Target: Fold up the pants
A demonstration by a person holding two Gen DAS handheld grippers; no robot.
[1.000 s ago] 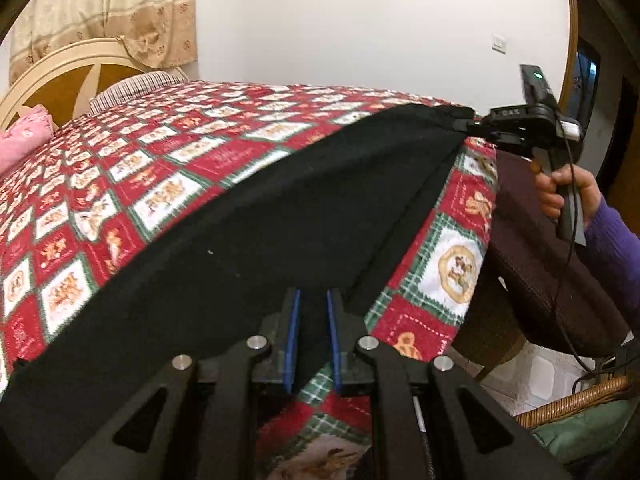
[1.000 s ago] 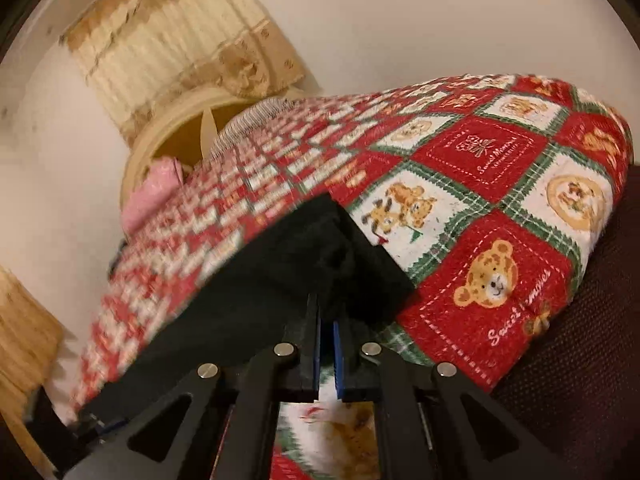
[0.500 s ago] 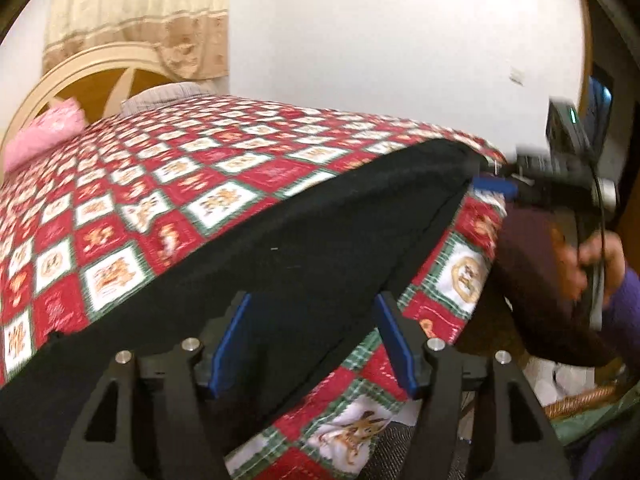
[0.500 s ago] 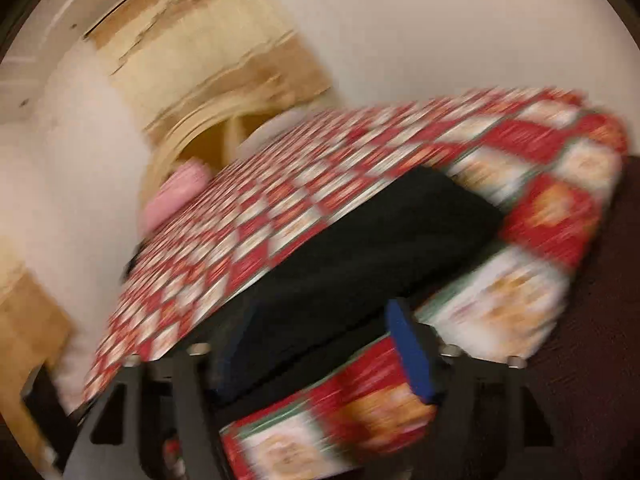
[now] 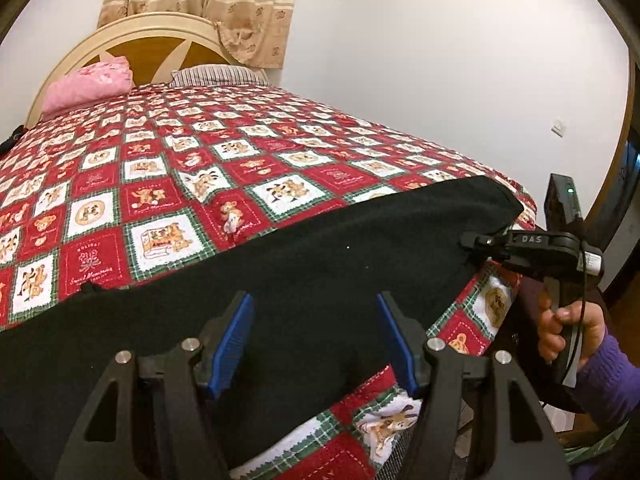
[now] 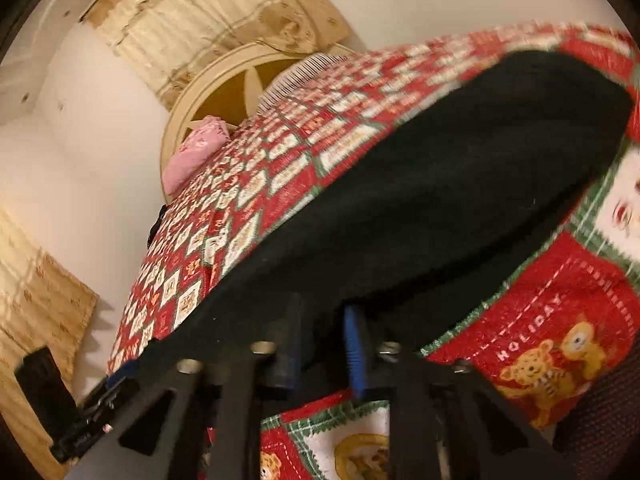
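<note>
Black pants (image 5: 320, 264) lie flat along the near edge of a bed with a red, white and green patchwork bedspread (image 5: 168, 184). My left gripper (image 5: 314, 340) is open, its blue pads wide apart over the pants' near edge, holding nothing. In the left wrist view my right gripper (image 5: 472, 242) is at the pants' right end. In the right wrist view the pants (image 6: 440, 200) fill the middle, and my right gripper (image 6: 324, 354) has its blue pads close together at the pants' near edge with black cloth between them.
A pink pillow (image 5: 88, 84) and a striped pillow (image 5: 216, 74) lie at the wooden headboard (image 5: 156, 44). A curtain (image 5: 208, 4) hangs behind. A dark brown seat (image 6: 600, 420) stands against the bed's edge. A white wall is on the right.
Both grippers opened and let go of the pants, which now lie flat. The left drew back and stays open. The right moved along the edge and its pads have closed in again.
</note>
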